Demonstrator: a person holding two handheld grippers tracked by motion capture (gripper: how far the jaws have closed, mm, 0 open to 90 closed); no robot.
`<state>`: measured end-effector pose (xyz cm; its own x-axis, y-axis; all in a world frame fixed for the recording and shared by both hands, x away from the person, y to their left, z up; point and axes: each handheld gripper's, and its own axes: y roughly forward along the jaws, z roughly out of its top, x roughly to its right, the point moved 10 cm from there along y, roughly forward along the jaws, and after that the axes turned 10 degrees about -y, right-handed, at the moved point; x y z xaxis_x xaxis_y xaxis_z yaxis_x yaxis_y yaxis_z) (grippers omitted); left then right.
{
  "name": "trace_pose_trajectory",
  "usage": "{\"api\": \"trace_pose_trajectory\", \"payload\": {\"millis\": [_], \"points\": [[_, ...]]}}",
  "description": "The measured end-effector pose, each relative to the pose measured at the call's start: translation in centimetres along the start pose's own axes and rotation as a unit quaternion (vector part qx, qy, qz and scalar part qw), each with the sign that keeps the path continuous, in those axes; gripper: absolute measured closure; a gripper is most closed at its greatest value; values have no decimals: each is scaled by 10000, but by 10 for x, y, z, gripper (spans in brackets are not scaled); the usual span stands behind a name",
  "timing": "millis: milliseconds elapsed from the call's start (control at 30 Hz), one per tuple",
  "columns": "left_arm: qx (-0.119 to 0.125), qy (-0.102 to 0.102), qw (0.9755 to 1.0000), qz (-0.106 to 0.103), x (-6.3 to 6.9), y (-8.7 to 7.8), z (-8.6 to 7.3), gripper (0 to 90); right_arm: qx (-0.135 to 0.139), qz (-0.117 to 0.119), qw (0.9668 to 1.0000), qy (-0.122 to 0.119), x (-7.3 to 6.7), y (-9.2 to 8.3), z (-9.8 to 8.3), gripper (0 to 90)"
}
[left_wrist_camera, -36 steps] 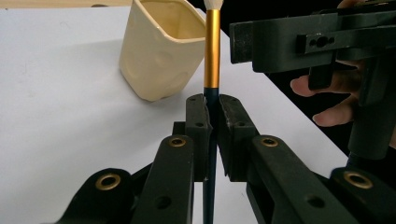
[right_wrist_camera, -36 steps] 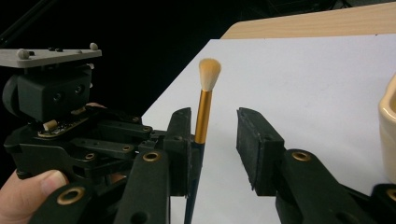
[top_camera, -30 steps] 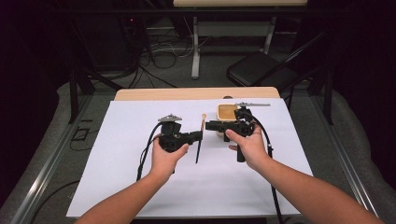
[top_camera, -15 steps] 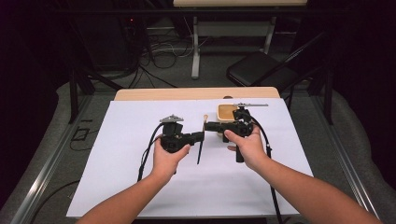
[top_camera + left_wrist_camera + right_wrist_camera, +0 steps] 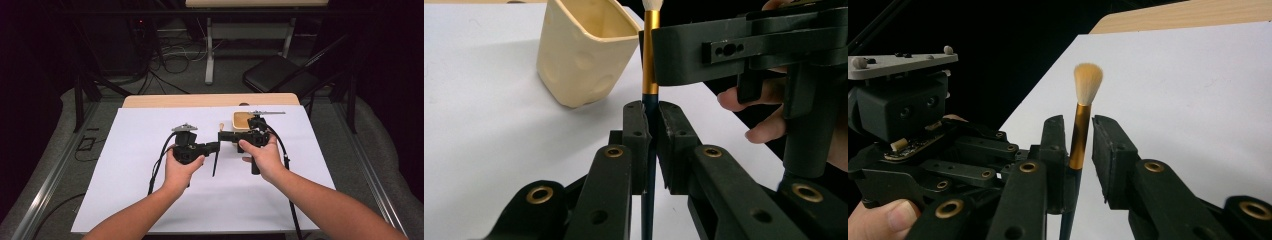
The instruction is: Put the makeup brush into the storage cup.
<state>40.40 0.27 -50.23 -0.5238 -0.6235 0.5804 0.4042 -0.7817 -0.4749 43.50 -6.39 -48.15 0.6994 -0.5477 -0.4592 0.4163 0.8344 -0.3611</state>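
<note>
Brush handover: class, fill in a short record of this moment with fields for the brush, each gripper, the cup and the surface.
brush: makeup-type brush, pale bristles, gold ferrule, dark handle, held upright
left gripper: left gripper shut on the brush handle below the ferrule
right gripper: right gripper around the gold ferrule; its jaws have just been closing, a gap shows on one side
cup: cream cup on the table beyond the brush, apart from it
surface: white sheet over a wooden table
</note>
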Motion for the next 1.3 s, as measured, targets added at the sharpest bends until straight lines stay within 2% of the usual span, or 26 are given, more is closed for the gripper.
{"api": "trace_pose_trajectory", "payload": {"millis": [733, 1300], "points": [[-1, 43, 10000, -12, 1, 0, -1, 830, -17, 25, 10000, 16, -1, 2, -1, 836], [-3, 106, 9999, -26, 2, -1, -2, 829, -37, 98, 9999, 116, -2, 2, -2, 840]]}}
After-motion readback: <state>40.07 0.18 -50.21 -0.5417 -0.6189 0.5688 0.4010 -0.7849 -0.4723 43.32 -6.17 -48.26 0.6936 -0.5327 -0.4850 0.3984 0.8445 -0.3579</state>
